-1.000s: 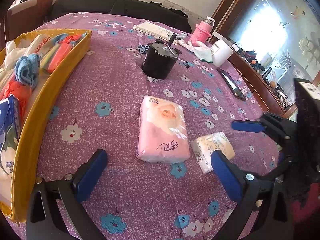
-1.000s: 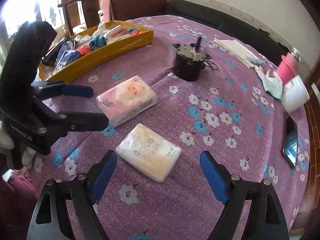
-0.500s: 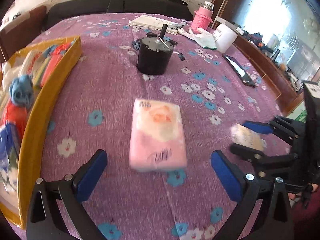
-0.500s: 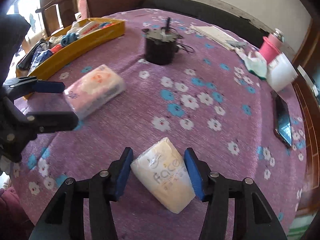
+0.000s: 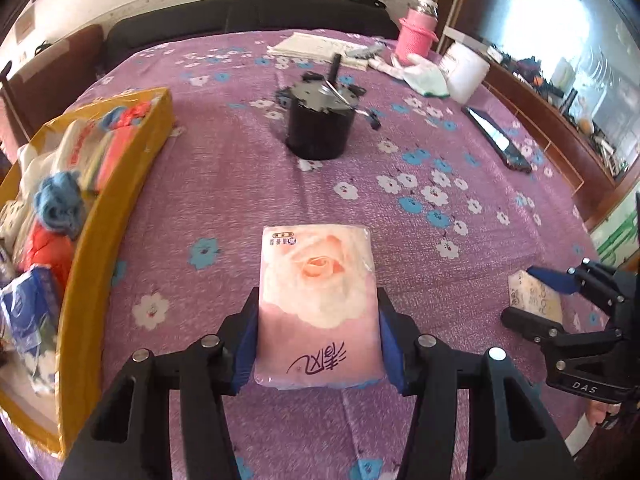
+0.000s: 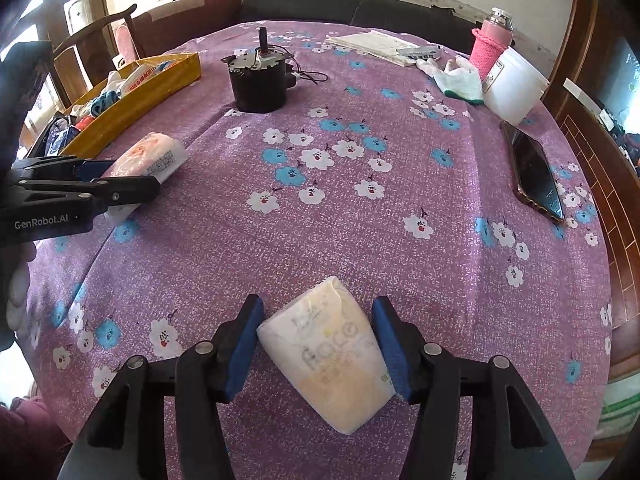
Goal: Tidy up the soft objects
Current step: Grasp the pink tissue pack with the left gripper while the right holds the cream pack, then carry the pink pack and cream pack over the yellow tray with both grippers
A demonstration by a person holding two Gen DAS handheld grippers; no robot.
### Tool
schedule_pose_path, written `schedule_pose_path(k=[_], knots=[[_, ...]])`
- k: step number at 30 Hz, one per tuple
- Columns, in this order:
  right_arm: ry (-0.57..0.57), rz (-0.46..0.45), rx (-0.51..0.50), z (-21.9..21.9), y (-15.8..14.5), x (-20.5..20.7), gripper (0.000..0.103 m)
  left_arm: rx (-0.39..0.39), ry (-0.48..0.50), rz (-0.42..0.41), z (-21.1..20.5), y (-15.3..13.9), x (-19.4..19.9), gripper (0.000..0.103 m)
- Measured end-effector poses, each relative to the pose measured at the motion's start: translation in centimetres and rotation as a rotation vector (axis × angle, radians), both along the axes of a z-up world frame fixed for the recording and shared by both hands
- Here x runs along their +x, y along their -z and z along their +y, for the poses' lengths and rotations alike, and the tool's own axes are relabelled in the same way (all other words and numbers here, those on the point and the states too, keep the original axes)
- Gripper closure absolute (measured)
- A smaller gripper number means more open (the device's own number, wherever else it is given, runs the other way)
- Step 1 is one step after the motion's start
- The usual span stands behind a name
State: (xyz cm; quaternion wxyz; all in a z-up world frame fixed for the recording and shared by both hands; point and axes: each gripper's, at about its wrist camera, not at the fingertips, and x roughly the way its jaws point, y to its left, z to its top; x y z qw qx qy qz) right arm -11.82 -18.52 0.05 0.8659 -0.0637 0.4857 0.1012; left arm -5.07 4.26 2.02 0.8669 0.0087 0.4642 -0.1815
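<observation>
On the purple flowered tablecloth (image 5: 240, 184), both grippers now bracket a tissue pack each, where 1 second earlier both stood wide open above them. The left gripper (image 5: 318, 344) is closing, its blue pads touching the 2 long sides of the pink tissue pack (image 5: 318, 296), which lies flat on the cloth. The right gripper (image 6: 322, 346), which narrowed first, holds the cream tissue pack (image 6: 332, 364) between its pads, the pack set slantwise and its wrapper creased at the far end. The yellow tray (image 5: 104, 216), already holding cloths and packs, lies just left of the pink pack. Judged from this, both grasps are made or nearly made, and carrying the 2 packs to the tray is what remains
</observation>
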Motion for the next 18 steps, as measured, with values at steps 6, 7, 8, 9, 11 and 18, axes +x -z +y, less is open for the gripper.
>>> schedule_pose_path(k=[6,7,8,9,11,18], knots=[[0.014,-0.023,-0.026,0.9,-0.8,-0.3,0.048,0.032,-0.069,-0.080,2.2,-2.2,-1.6,0.052],[0.015,-0.030,-0.034,1.1,-1.0,-0.3,0.048,0.043,-0.080,-0.094,2.5,-2.5,-1.8,0.052],[0.013,-0.034,-0.034,1.4,-1.2,-0.4,0.048,0.053,-0.091,-0.109,2.9,-2.9,-2.0,0.052],[0.009,-0.038,-0.033,1.7,-1.4,-0.4,0.048,0.061,-0.101,-0.123,3.2,-3.1,-2.2,0.052],[0.002,-0.050,-0.040,2.4,-1.9,-0.5,0.048,0.075,-0.123,-0.147,3.9,-3.6,-2.6,0.052],[-0.040,-0.078,-0.047,5.2,-3.4,-0.5,0.047,0.067,-0.171,-0.187,6.6,-4.5,-3.5,0.052]])
